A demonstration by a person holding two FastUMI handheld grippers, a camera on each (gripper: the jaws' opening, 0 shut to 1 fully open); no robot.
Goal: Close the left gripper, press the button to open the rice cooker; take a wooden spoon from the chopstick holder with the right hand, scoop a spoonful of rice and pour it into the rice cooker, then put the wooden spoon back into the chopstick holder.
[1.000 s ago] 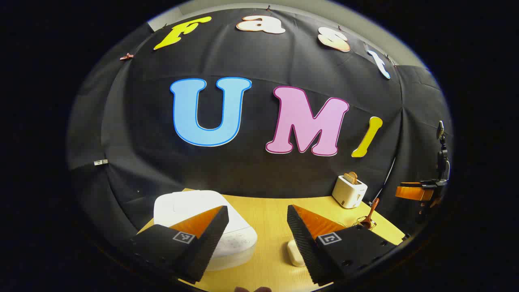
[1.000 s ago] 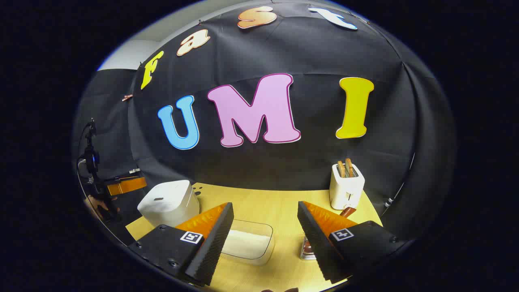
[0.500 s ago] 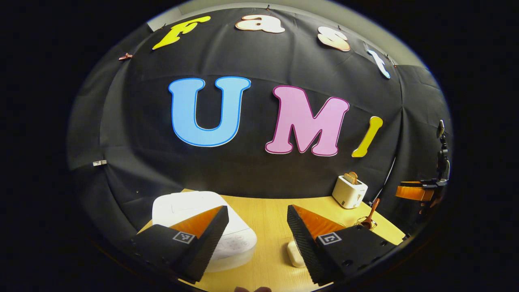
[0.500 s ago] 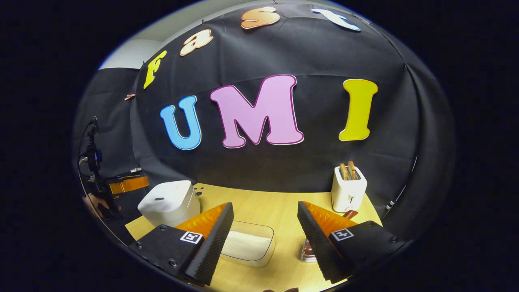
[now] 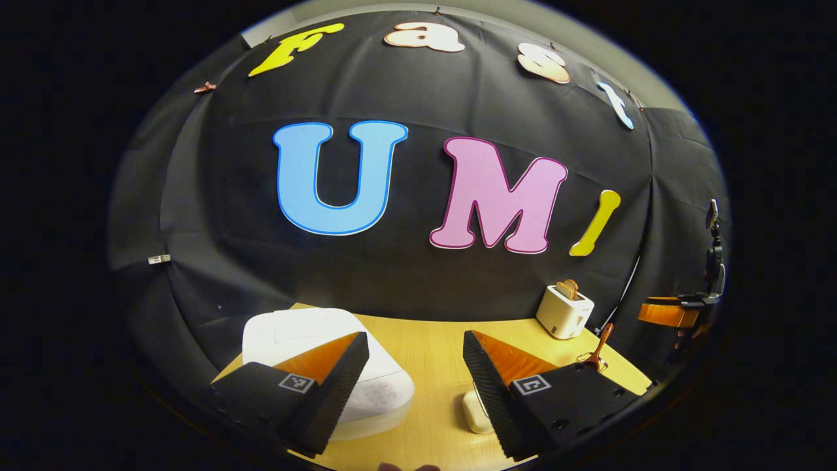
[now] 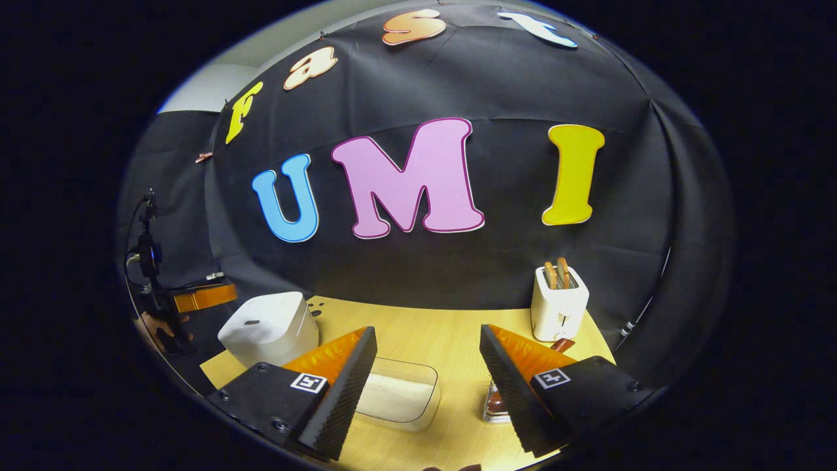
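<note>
Cooker (image 5: 327, 360) sat shut on the table (image 5: 425, 340), partly behind my left gripper (image 5: 416, 383), whose fingers were spread wide and held nothing. My right gripper (image 6: 428, 386) was likewise spread and unloaded, above the rice tub (image 6: 399, 396); spoon (image 6: 561, 343) stood in the holder (image 6: 495, 405) beside its right finger.
</note>
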